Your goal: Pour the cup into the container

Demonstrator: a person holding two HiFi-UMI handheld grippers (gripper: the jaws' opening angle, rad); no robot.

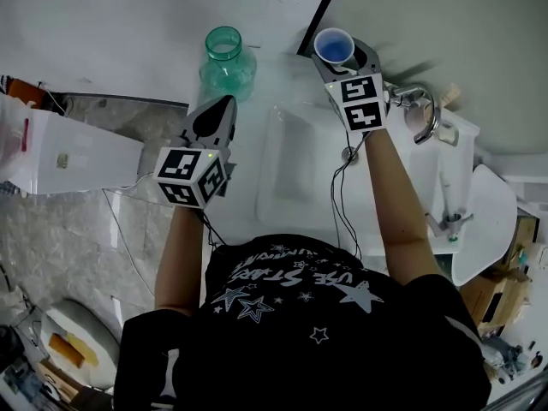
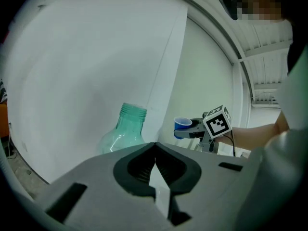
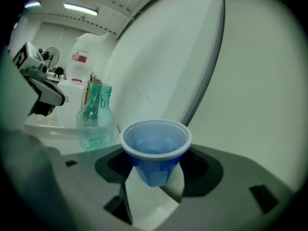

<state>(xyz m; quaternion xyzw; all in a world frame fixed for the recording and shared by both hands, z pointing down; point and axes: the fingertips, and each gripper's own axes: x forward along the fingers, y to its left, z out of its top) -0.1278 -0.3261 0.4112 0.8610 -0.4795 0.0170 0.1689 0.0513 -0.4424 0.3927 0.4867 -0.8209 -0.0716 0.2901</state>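
A clear teal jar point(image 1: 224, 62) with an open threaded mouth stands on the white counter by the wall. It also shows in the left gripper view, jar point(image 2: 126, 129), and the right gripper view, jar point(image 3: 96, 117). My right gripper point(image 1: 347, 62) is shut on a small blue cup point(image 1: 334, 45), held upright to the right of the jar and apart from it. Some liquid seems to lie in the cup point(image 3: 155, 150). My left gripper point(image 1: 224, 103) is shut with nothing in it, its tips just in front of the jar. From the left gripper view the cup point(image 2: 182, 125) hangs right of the jar's neck.
A white sink basin point(image 1: 291, 169) lies below the cup, with a chrome faucet point(image 1: 424, 110) to its right. A white box point(image 1: 60, 152) stands at the left. A dark vertical strip point(image 1: 321, 11) divides the wall behind the cup.
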